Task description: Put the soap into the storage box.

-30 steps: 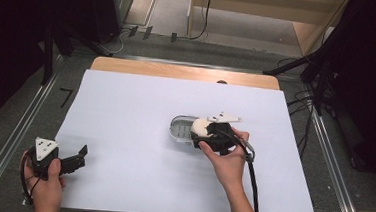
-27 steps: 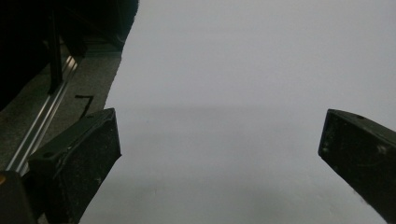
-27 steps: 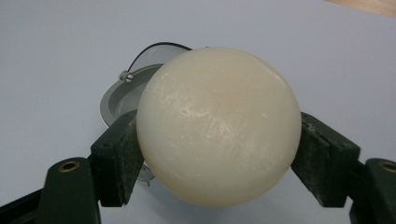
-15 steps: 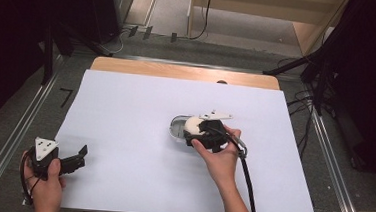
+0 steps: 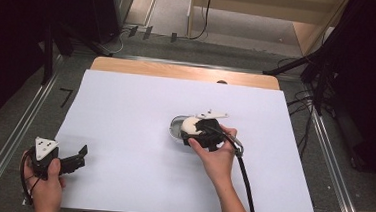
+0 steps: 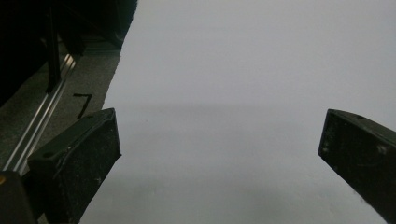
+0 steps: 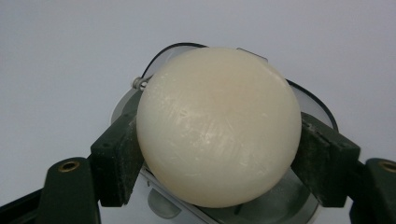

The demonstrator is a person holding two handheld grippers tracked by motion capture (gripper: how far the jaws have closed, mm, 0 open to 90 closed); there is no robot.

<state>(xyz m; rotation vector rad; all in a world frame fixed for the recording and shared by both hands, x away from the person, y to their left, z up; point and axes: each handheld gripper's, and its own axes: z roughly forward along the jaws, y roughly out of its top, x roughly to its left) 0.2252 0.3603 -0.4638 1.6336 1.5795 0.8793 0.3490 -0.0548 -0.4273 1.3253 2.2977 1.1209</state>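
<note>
While the left claw [image 5: 80, 153] stays spread, the right claw [image 7: 219, 154] pinches the cream ball [image 7: 218, 125] over a metal dish [image 5: 176, 126].

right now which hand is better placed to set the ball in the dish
Right. The right gripper is shut on the ball, directly over the clear dish. The left gripper is open with nothing in it, near the table's front left corner, well away from the dish.
</note>
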